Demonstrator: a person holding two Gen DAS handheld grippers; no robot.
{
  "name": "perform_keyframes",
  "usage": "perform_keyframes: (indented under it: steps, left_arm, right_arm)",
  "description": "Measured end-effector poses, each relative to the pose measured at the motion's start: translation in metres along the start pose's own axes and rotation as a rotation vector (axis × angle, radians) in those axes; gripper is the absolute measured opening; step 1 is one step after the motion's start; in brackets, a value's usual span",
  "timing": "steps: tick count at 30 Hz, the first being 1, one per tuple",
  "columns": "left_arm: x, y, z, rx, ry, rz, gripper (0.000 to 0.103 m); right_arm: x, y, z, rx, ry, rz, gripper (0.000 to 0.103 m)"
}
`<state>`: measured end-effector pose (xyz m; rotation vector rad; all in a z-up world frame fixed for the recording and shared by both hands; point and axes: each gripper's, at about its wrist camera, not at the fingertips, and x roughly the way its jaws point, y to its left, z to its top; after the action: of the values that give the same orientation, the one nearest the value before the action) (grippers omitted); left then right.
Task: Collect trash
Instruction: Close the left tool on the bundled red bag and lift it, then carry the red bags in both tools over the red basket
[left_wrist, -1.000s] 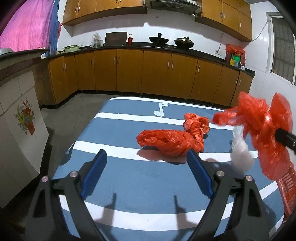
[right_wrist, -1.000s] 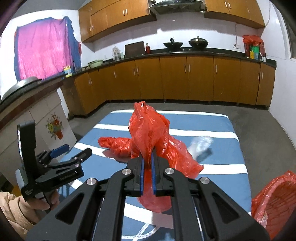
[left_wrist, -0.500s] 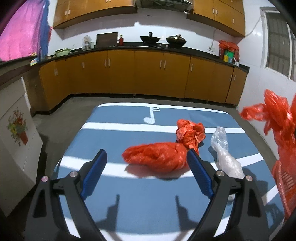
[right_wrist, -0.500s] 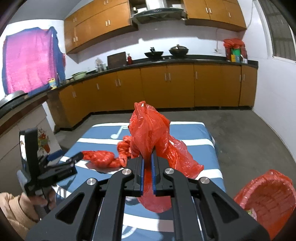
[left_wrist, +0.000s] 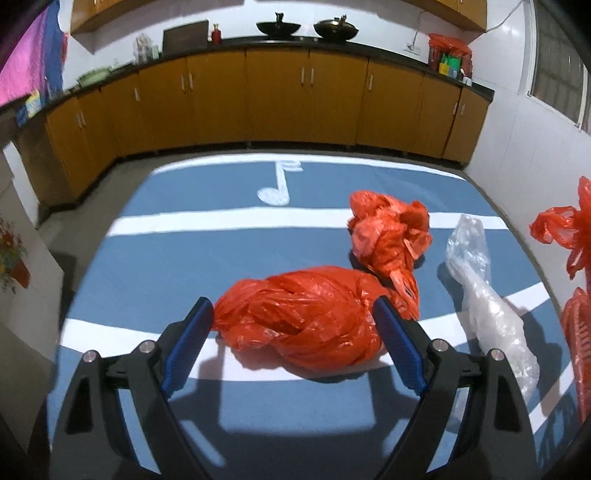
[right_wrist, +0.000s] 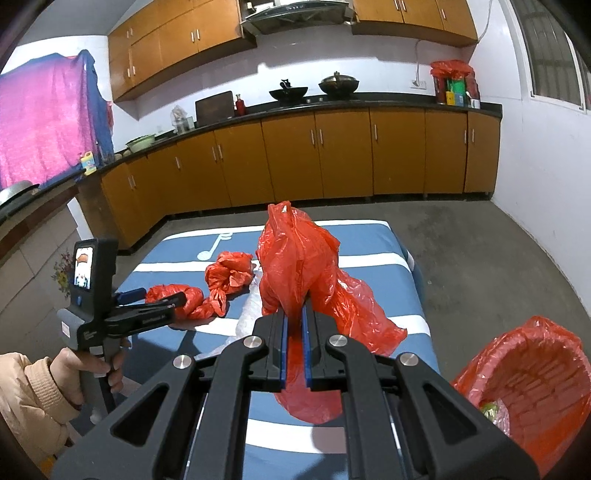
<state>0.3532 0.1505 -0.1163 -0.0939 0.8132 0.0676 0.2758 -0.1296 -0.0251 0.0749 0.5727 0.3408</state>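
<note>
Red plastic bag (right_wrist: 306, 273) pinched in my right gripper (right_wrist: 295, 325), held off table, guess so it clears rim of lined basket (right_wrist: 524, 373). Left gripper (left_wrist: 295, 325) spread wide, straddling twisted red bag (left_wrist: 299, 325) on blue cloth (left_wrist: 184, 243), ready to squeeze.

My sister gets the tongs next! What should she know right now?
Right tongs: shut on a red bag, lifted above the striped table.
Left tongs: open, their tips on either side of a long red bag lying on the table.
Still on the table: a crumpled red bag and a clear plastic bag.
The red-lined basket sits low to the right.
Left: drop the held bag in, then collect the other three.
</note>
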Motion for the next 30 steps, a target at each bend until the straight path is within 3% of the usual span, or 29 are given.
perform_keyframes:
  steps: [4, 8, 12, 15, 30]
  left_arm:
    - [0.002, -0.002, -0.006, 0.001, 0.012, -0.053, 0.075]
    - [-0.001, -0.002, -0.009, 0.006, 0.003, -0.089, 0.055]
    - [-0.008, -0.005, -0.012, 0.015, -0.012, -0.092, 0.034]
    - [-0.012, -0.005, -0.012, 0.011, -0.018, -0.083, 0.026]
    - [-0.078, -0.018, 0.000, 0.020, -0.125, -0.085, 0.023]
  right_arm:
    - [0.001, 0.001, -0.001, 0.006, 0.007, -0.001, 0.007]
    - [0.000, 0.003, -0.002, 0.005, 0.008, -0.001, 0.007]
    - [-0.001, 0.003, -0.003, 0.007, 0.006, -0.002, 0.007]
    - [-0.005, 0.003, -0.003, 0.008, 0.003, -0.002, 0.007]
    - [-0.036, 0.001, -0.002, 0.006, -0.041, -0.018, 0.007]
